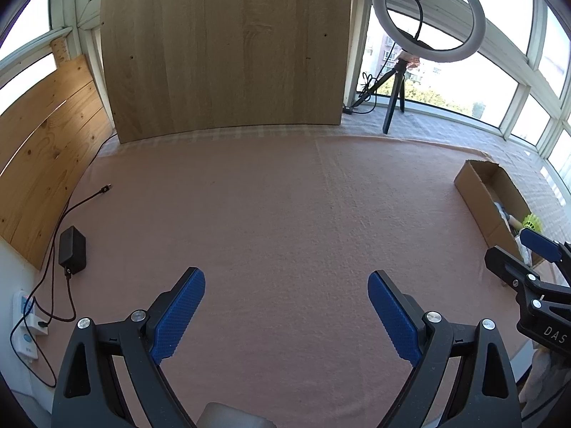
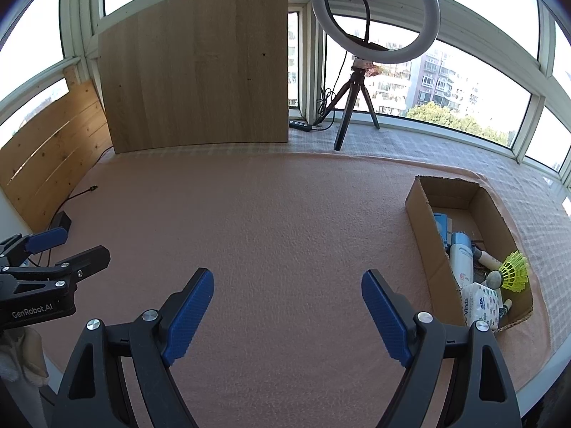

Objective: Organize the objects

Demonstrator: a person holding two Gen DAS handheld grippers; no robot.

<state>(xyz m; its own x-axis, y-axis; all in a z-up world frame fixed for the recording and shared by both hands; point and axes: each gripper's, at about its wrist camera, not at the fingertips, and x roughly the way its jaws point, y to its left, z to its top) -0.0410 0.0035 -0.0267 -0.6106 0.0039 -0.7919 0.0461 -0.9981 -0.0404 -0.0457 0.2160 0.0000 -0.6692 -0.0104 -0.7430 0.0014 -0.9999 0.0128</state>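
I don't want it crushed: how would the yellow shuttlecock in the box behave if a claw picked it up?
The yellow shuttlecock likely weighs very little; its thin, open-ribbed skirt would probably flex or deform under a firm squeeze. It lies on its side atop other items in the cardboard box, so a nudge may roll it.

This looks like a glazed balcony or sunroom in a high apartment, set up for filming. Windows (image 2: 446, 82) wrap around, showing apartment blocks (image 2: 442, 78) and treetops (image 2: 460, 121) outside. A ring light on a tripod (image 2: 374, 14) stands by the glass. Wooden boards (image 2: 196, 67) lean against the frames, and a pink cloth (image 2: 285, 221) covers the surface.
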